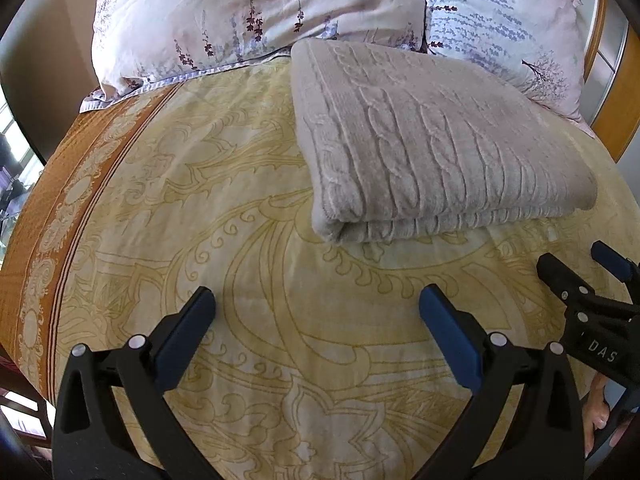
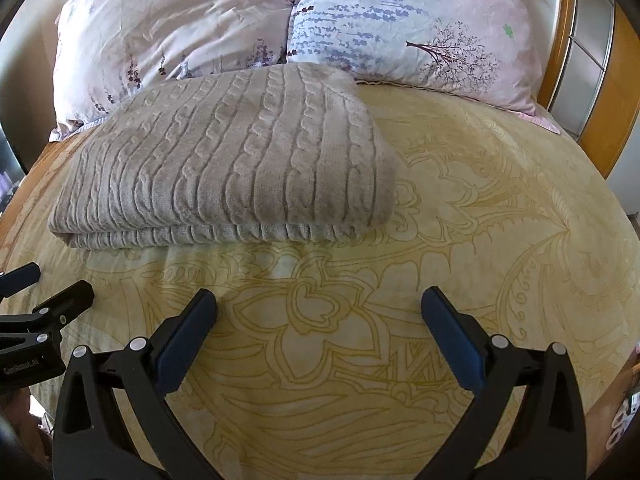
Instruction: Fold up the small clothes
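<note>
A grey cable-knit sweater [image 1: 432, 144] lies folded into a thick rectangle on the yellow patterned bedspread [image 1: 240, 240], its folded edge toward me. It also shows in the right wrist view [image 2: 240, 160]. My left gripper [image 1: 316, 308] is open and empty, hovering over bare bedspread in front of the sweater. My right gripper [image 2: 320, 308] is open and empty too, in front of the sweater's right part. Each gripper shows at the edge of the other's view: the right one [image 1: 576, 272], the left one [image 2: 48, 292].
Two floral pillows [image 2: 168, 28] [image 2: 420, 24] lie behind the sweater against the wooden headboard [image 2: 600, 92]. The bedspread's orange border [image 1: 60, 208] marks the left edge of the bed. A patterned bedspread area [image 2: 500, 220] lies right of the sweater.
</note>
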Action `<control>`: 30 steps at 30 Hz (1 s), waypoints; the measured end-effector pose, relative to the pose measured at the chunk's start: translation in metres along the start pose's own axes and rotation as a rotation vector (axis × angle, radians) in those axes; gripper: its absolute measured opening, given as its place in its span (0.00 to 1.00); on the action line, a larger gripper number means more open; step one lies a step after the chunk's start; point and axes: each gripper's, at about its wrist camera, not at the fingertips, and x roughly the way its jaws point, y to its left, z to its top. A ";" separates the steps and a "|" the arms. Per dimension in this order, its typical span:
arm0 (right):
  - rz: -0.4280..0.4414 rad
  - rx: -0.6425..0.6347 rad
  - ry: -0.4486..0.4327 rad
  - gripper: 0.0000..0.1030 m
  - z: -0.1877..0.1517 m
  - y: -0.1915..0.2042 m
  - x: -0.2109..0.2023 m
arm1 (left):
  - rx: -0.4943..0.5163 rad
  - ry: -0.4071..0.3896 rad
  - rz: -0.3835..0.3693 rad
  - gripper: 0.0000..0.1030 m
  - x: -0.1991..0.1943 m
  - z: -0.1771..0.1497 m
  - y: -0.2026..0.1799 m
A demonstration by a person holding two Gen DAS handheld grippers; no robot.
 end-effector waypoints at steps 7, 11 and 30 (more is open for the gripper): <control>0.002 -0.002 0.012 0.99 0.001 0.000 0.001 | 0.002 -0.003 -0.001 0.98 0.001 -0.001 0.000; 0.000 0.000 0.014 0.99 0.002 0.000 0.001 | 0.002 -0.005 -0.001 0.98 0.000 -0.001 0.000; -0.001 0.001 0.014 0.99 0.002 0.001 0.002 | 0.001 -0.005 -0.001 0.98 0.000 -0.001 0.000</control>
